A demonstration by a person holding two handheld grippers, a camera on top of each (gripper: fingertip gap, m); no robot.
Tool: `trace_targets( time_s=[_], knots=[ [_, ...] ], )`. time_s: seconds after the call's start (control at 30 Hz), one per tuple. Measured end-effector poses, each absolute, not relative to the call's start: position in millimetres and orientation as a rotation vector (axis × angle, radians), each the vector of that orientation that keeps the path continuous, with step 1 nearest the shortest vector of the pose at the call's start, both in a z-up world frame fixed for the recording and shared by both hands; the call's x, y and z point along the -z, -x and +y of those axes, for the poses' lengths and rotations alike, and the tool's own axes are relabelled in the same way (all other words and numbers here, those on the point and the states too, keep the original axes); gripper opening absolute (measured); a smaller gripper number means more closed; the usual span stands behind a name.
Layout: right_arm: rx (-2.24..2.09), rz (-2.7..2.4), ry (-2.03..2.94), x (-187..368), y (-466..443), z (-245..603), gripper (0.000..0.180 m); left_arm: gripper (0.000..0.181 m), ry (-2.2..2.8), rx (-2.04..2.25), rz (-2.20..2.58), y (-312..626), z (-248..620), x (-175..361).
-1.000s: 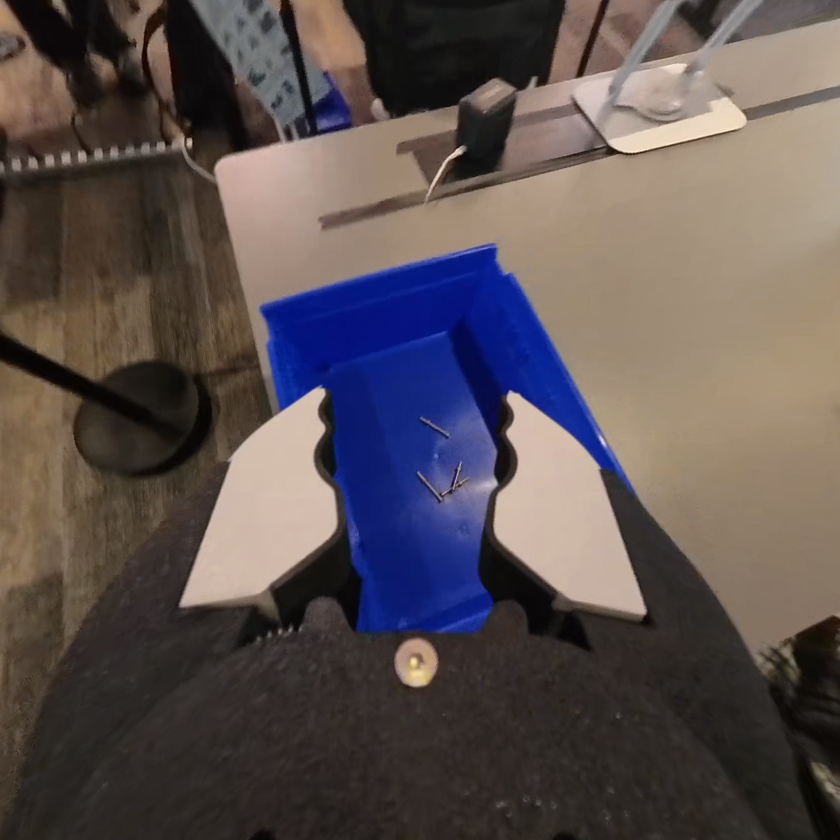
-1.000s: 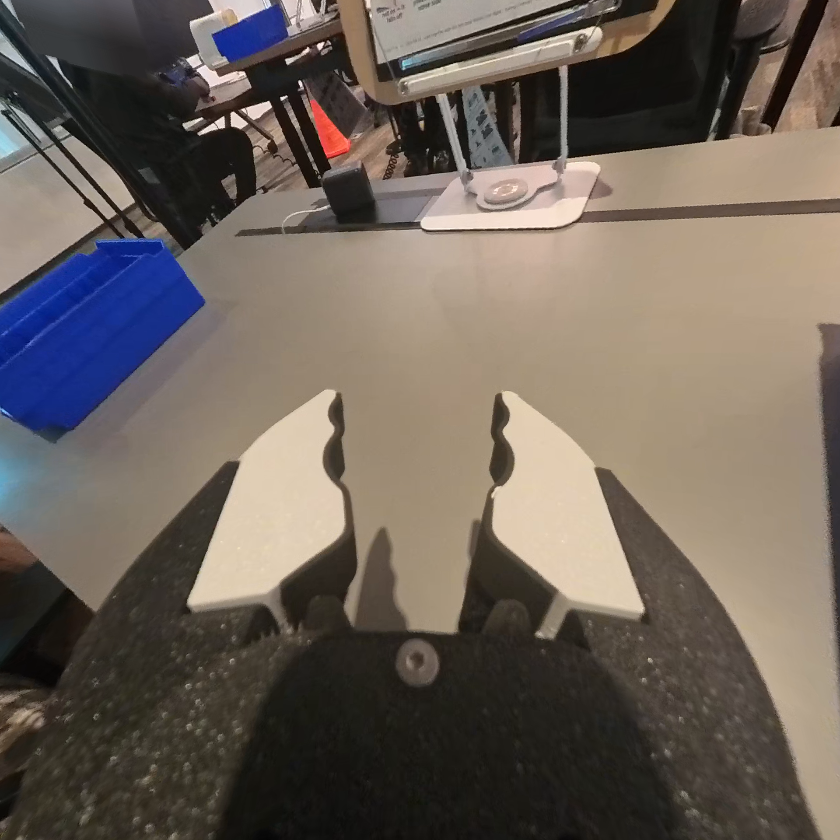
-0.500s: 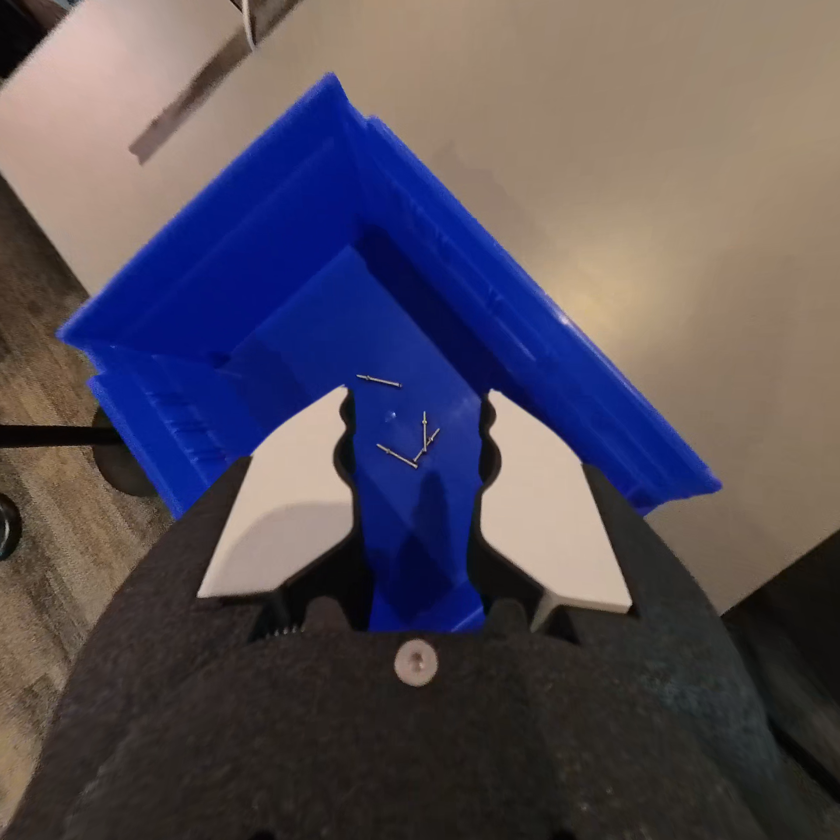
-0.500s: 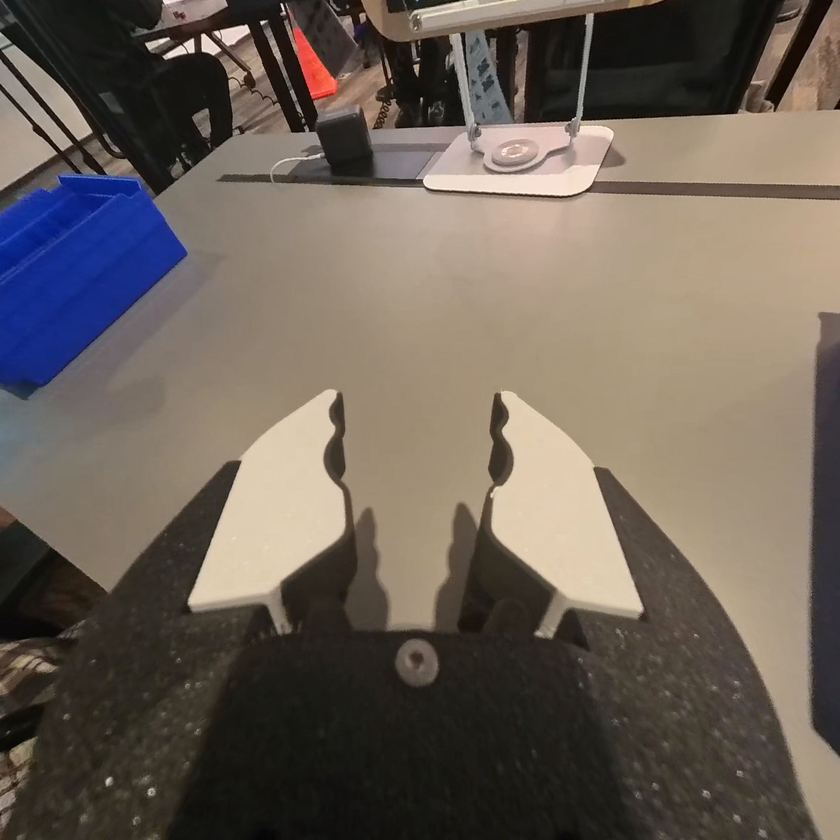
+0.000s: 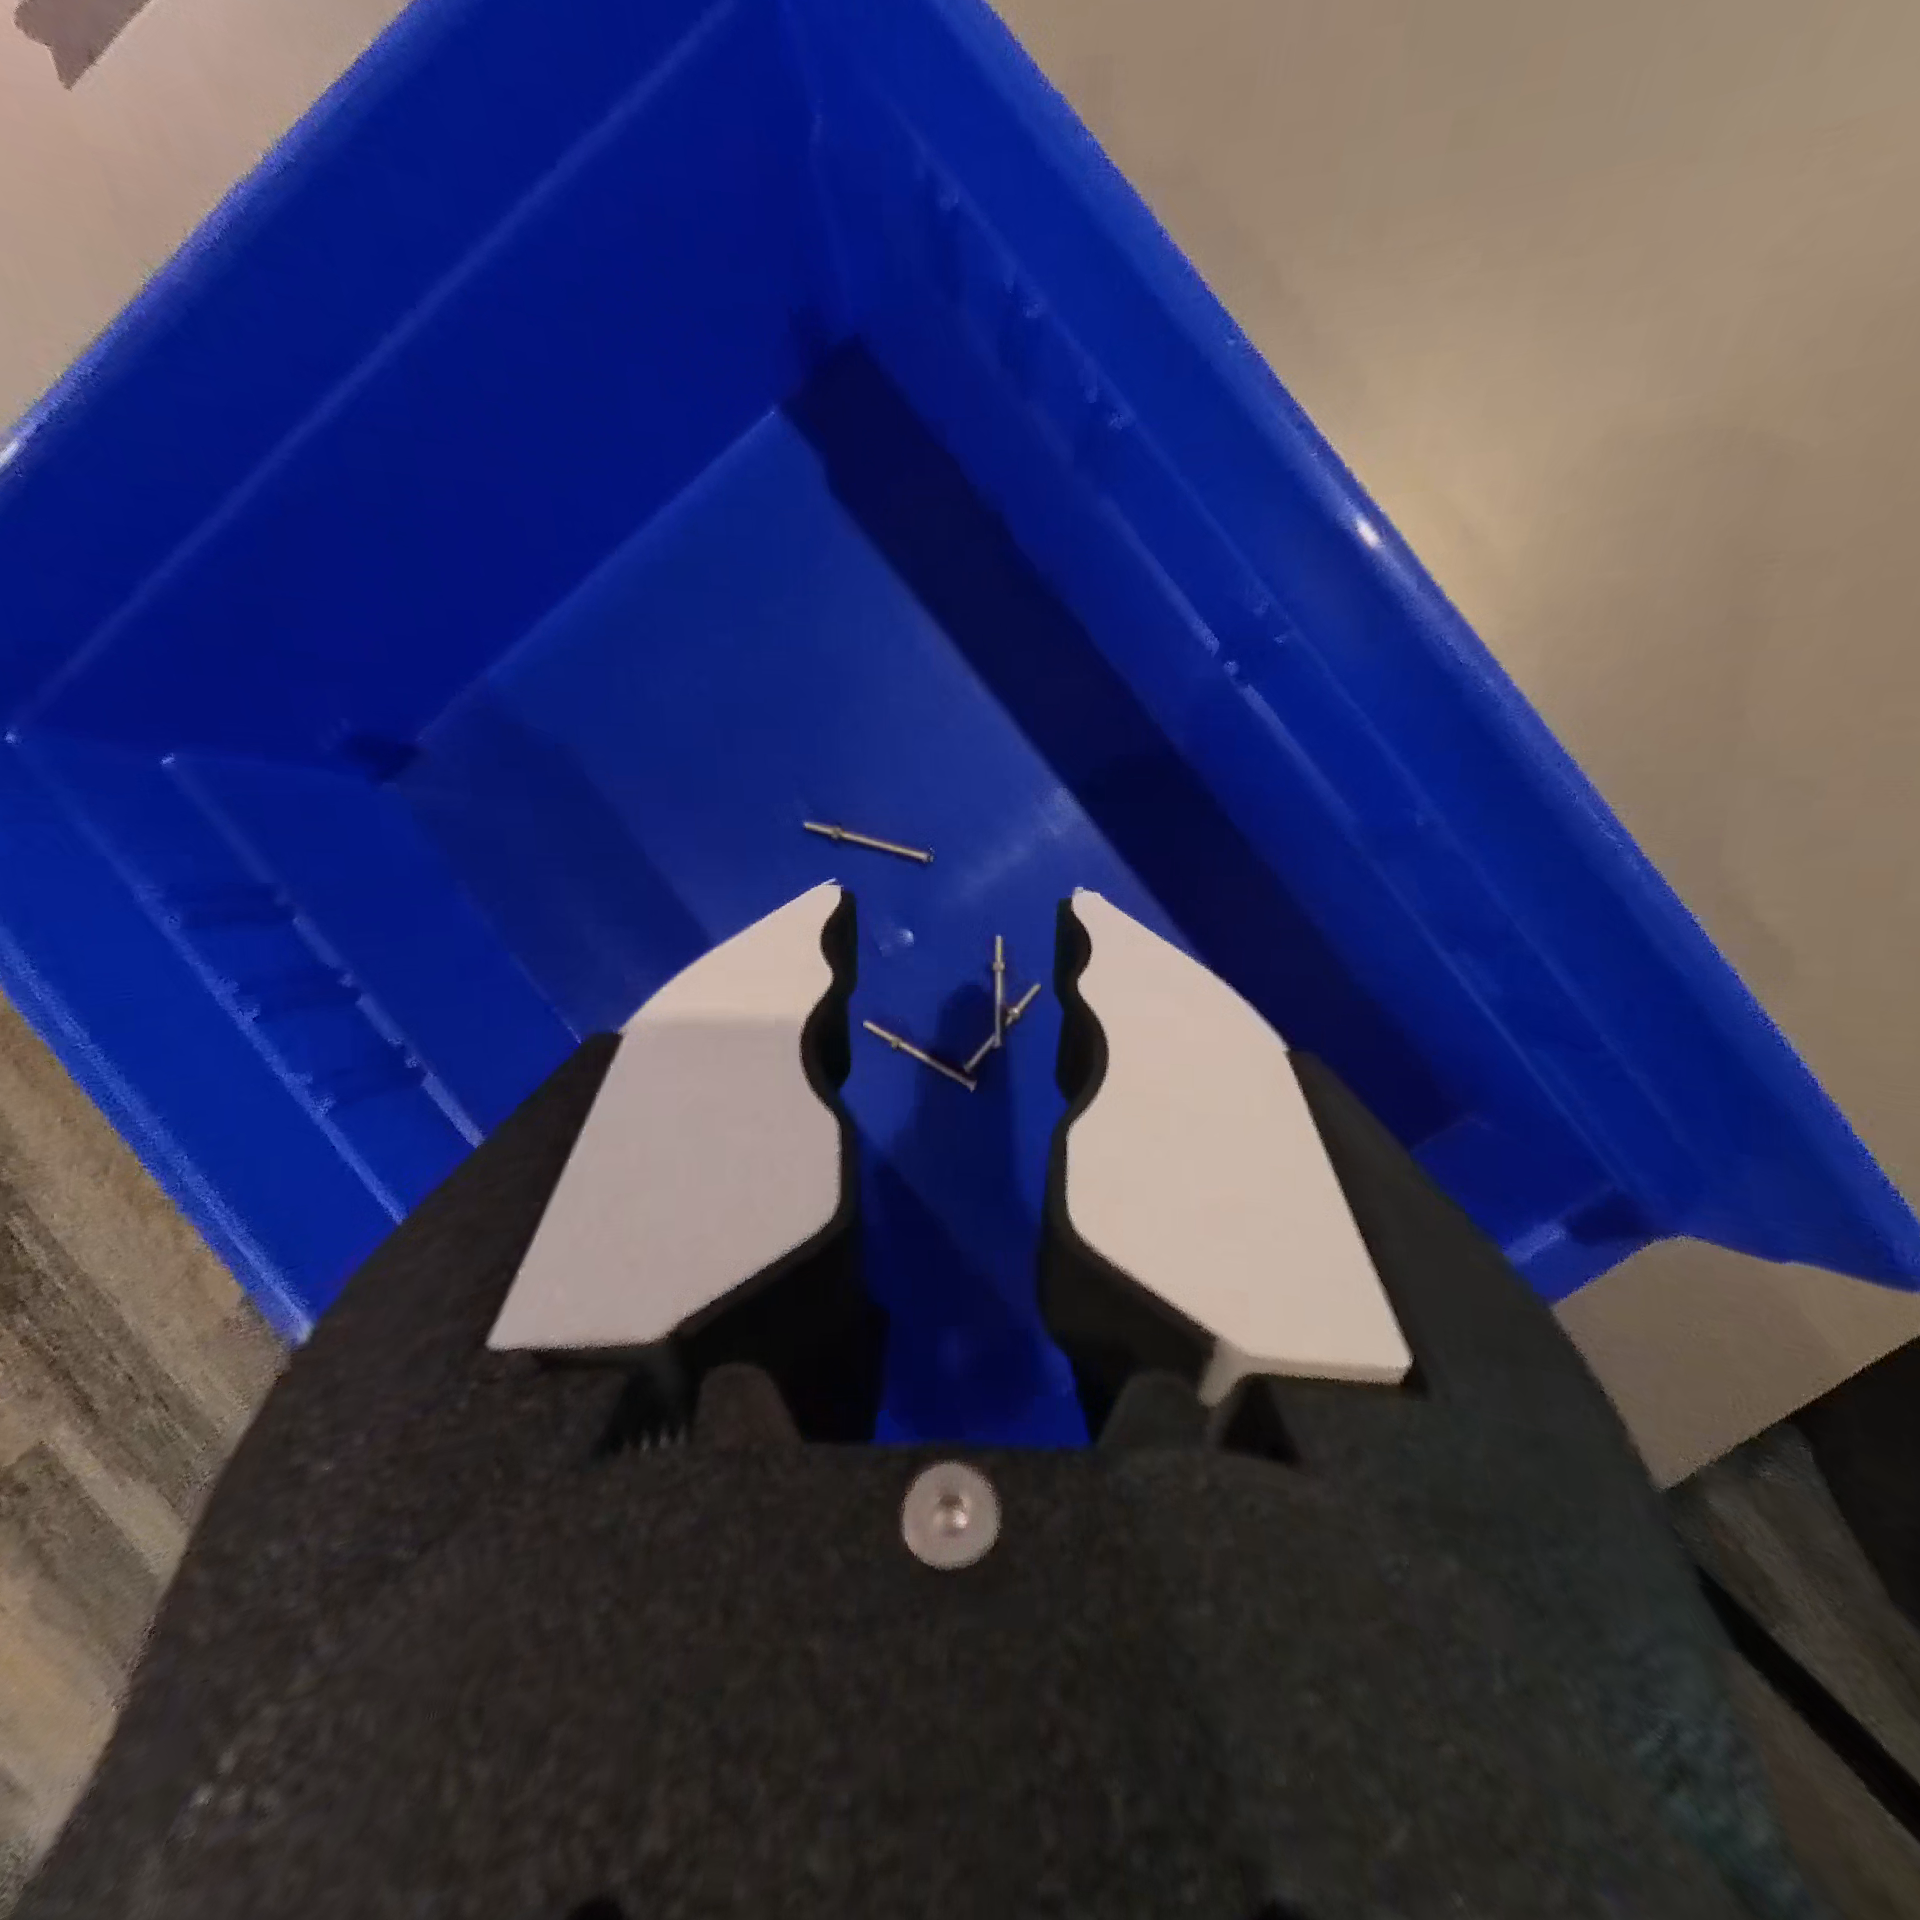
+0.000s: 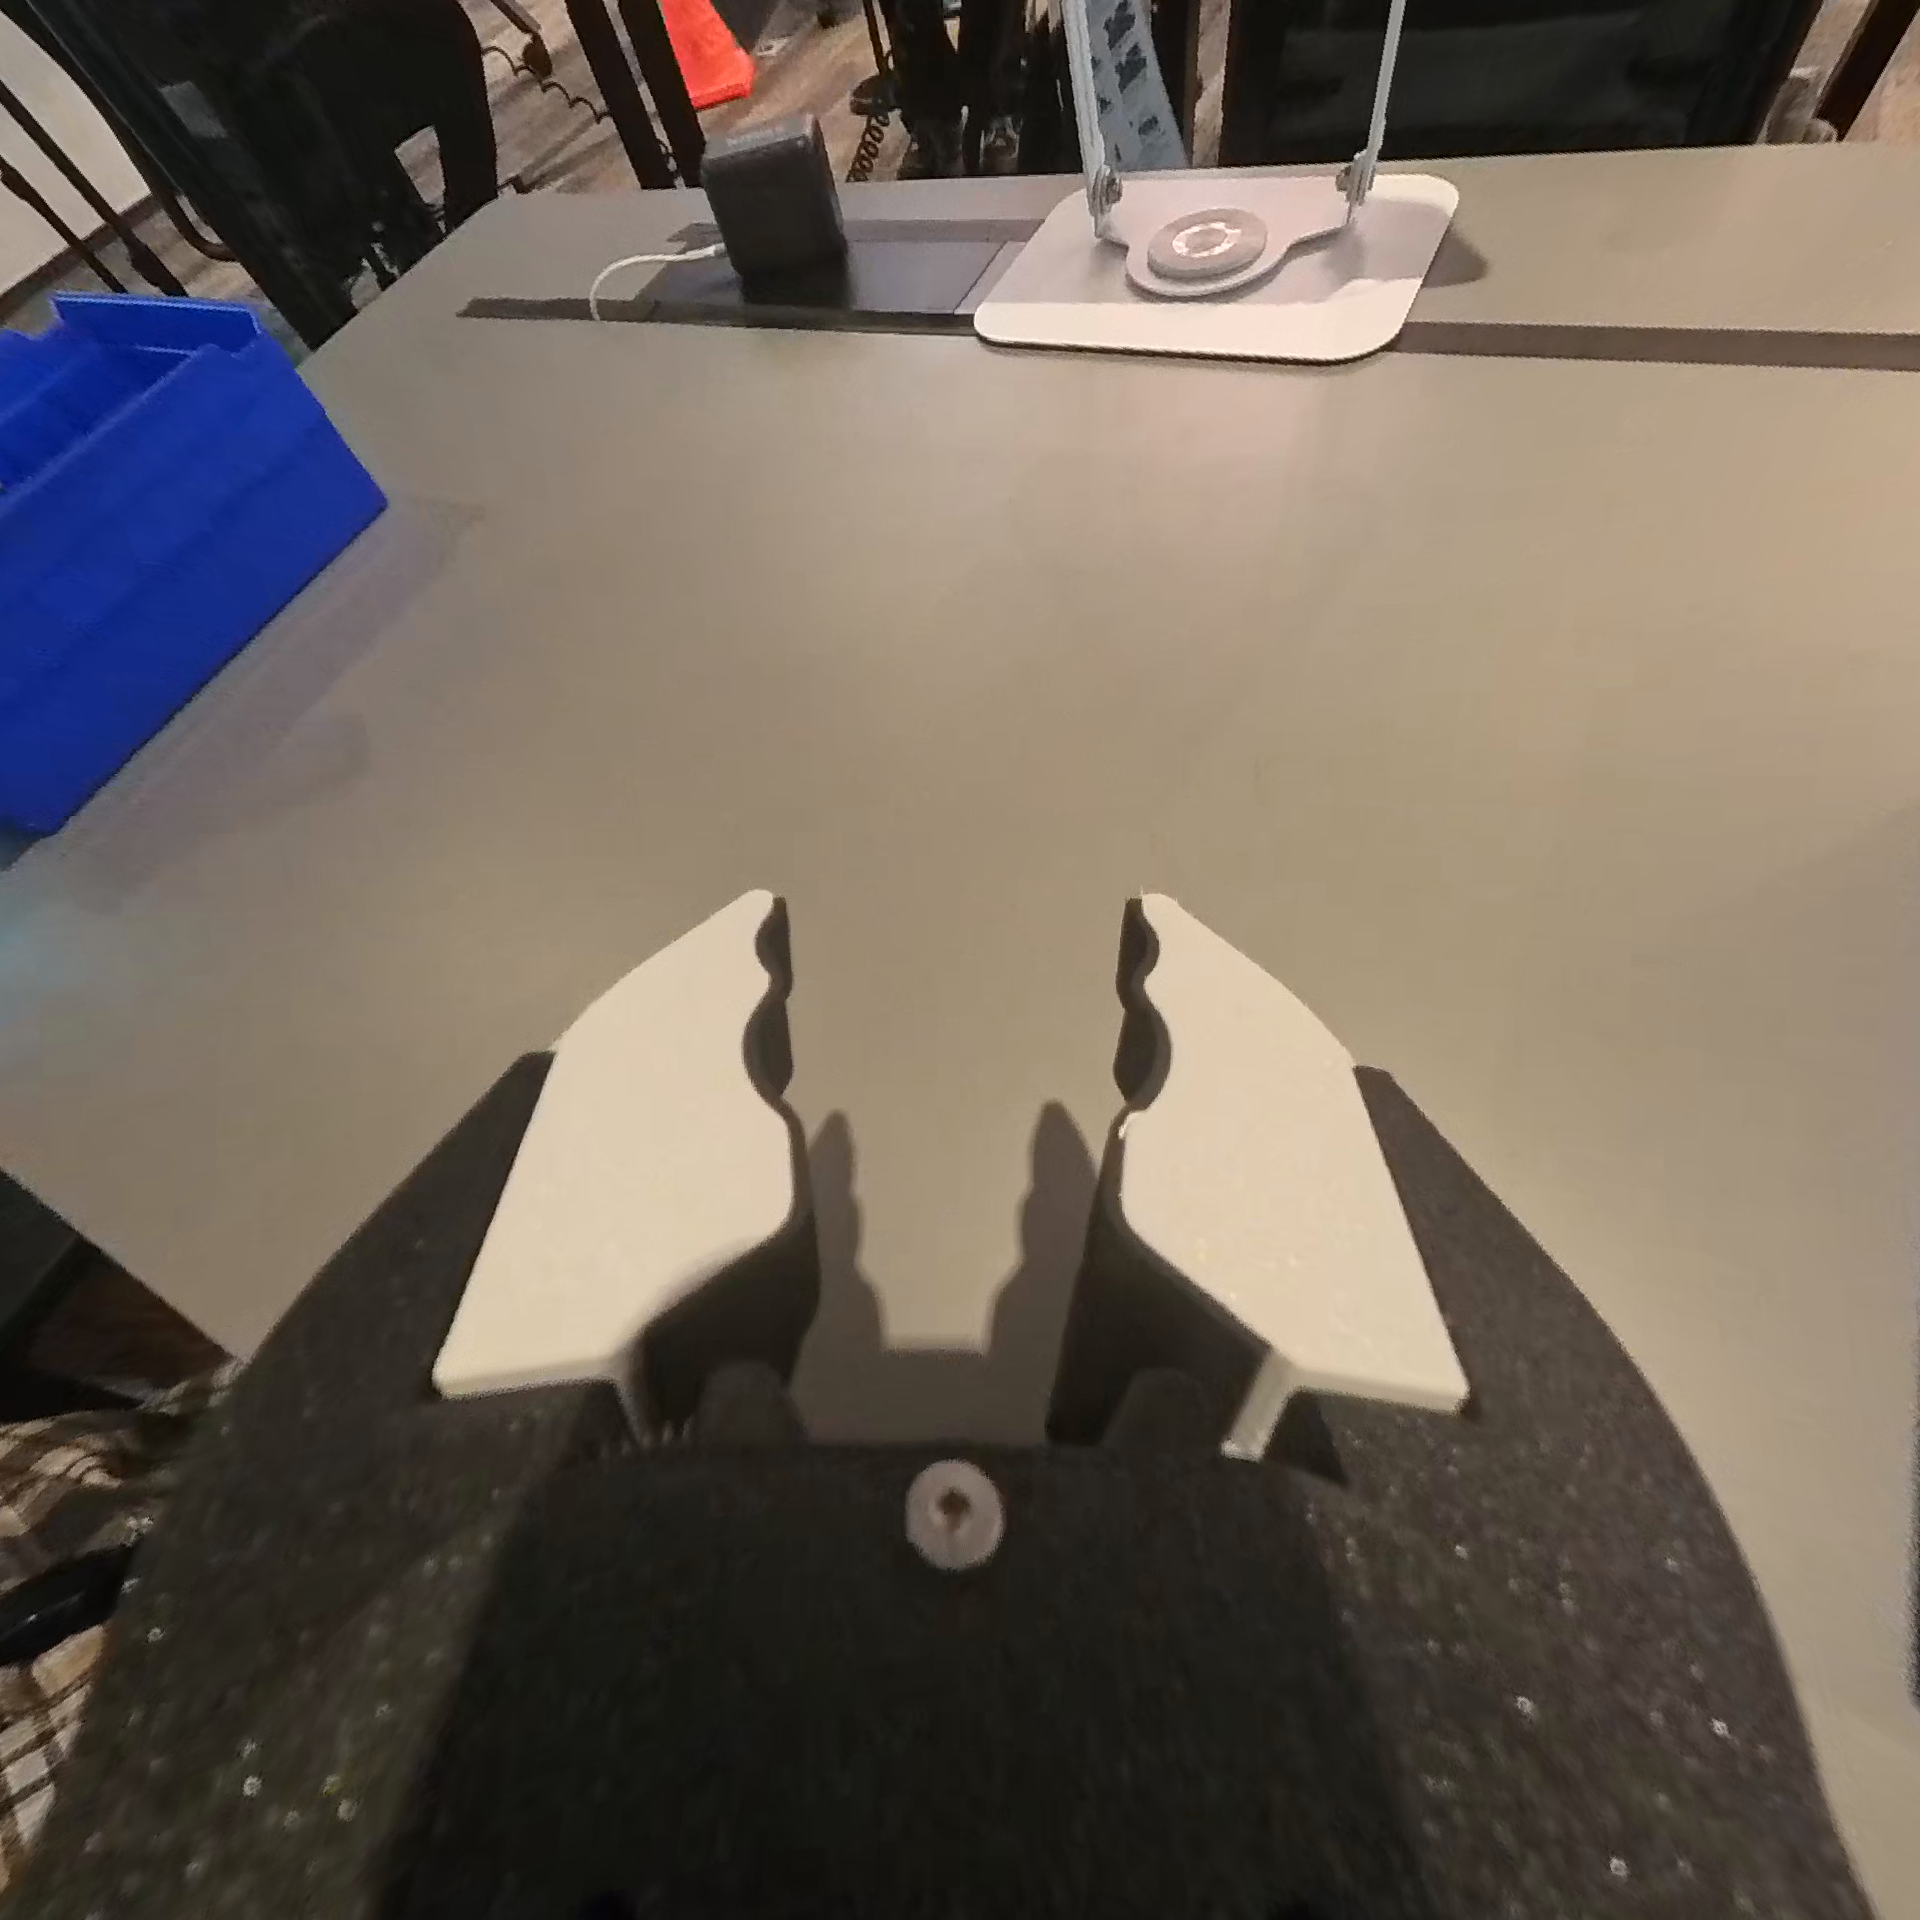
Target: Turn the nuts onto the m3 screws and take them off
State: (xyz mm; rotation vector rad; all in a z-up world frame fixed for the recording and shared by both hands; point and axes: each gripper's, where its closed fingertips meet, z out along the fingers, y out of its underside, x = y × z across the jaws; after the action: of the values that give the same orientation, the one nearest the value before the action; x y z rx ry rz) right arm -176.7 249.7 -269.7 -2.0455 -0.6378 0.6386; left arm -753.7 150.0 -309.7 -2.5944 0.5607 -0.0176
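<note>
A blue plastic bin (image 5: 1299, 644) sits at the table's left end and also shows in the right wrist view (image 6: 156, 540). Several thin metal screws lie on its floor: one apart (image 5: 868, 842), and a small cluster (image 5: 961, 1029) between my fingers. My left gripper (image 5: 954, 904) is open and empty, pointing down into the bin just above the cluster. My right gripper (image 6: 954, 909) is open and empty, low over the bare grey table (image 6: 1143, 644), well right of the bin. I see no nuts.
At the table's far edge stand a black charger block with a white cable (image 6: 774, 208) and a white stand base (image 6: 1216, 270) on a dark strip. Chairs and an orange cone (image 6: 707, 52) lie beyond. Wooden floor (image 5: 94, 1299) shows left of the bin. The tips of one gripper are about 60 centimeters away from the tips of the other.
My left gripper has moved down into the bin, closer to the screws, and its jaws have narrowed a little. My right gripper has moved slightly forward over the table, still open.
</note>
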Motion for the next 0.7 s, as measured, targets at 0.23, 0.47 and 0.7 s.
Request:
trace_targets(
  time_s=[0.23, 0.47, 0.7],
  knots=[
    [-0.637, -0.638, 2.060, 273.1, 175.9, 254.1, 0.060, 0.036, 2.631, 0.040, 0.477, 756.1, 158.7, 318.4],
    [-0.638, -0.641, 2.070, 277.0, 176.1, 255.1, 0.060, 0.033, 2.694, 0.019, 0.237, 767.9, 167.9, 329.2],
    [-0.646, -0.641, 2.082, 280.7, 175.2, 254.1, 0.061, 0.030, 2.714, 0.066, -0.153, 778.0, 175.0, 342.2]
  ],
)
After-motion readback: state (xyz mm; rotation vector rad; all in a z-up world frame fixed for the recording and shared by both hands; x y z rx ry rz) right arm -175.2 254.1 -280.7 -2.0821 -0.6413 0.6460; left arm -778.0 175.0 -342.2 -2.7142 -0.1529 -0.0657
